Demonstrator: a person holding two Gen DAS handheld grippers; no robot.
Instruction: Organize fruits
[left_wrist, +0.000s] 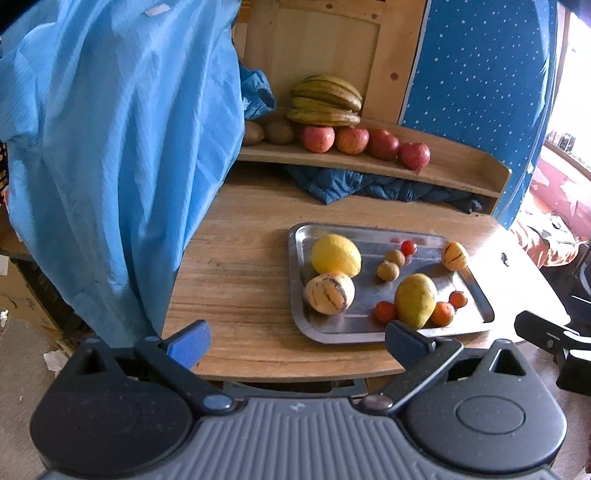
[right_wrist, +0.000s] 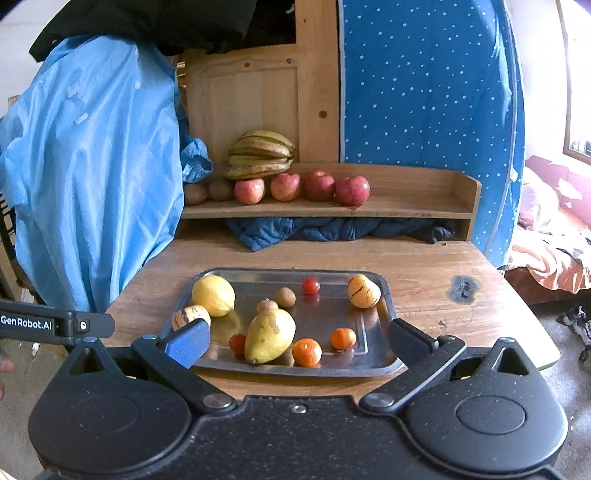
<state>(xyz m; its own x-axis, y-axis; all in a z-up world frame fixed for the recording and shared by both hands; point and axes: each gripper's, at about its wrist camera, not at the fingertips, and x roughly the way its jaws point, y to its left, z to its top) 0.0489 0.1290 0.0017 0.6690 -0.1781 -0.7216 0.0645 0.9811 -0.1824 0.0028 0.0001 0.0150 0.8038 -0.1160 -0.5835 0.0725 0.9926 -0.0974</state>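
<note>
Both grippers hang back at the near edge of the wooden surface (right_wrist: 424, 266), and nothing is in hand. The left gripper (left_wrist: 295, 341) has its fingers spread wide and empty, and the right gripper (right_wrist: 297, 341) is just as wide and just as empty, lined up square on the steel tray (right_wrist: 384, 363).

On that tray sits the loose fruit: a lemon (right_wrist: 213, 295), a yellow-green pear (right_wrist: 269, 336) at the front, two striped melons (right_wrist: 364, 291), small brown fruits, little red ones and two small oranges (right_wrist: 306, 352). Up on the shelf (right_wrist: 424, 206) behind, bananas (right_wrist: 262, 155), apples (right_wrist: 284, 186) and kiwis (right_wrist: 195, 194) already stand in a row.

This looks like the approach before a pick, sorting not yet finished. The pear lies nearest the right gripper; the next move calls for dropping in over it with fingers either side, then closing gently, as round fruit will roll on bare steel.
</note>
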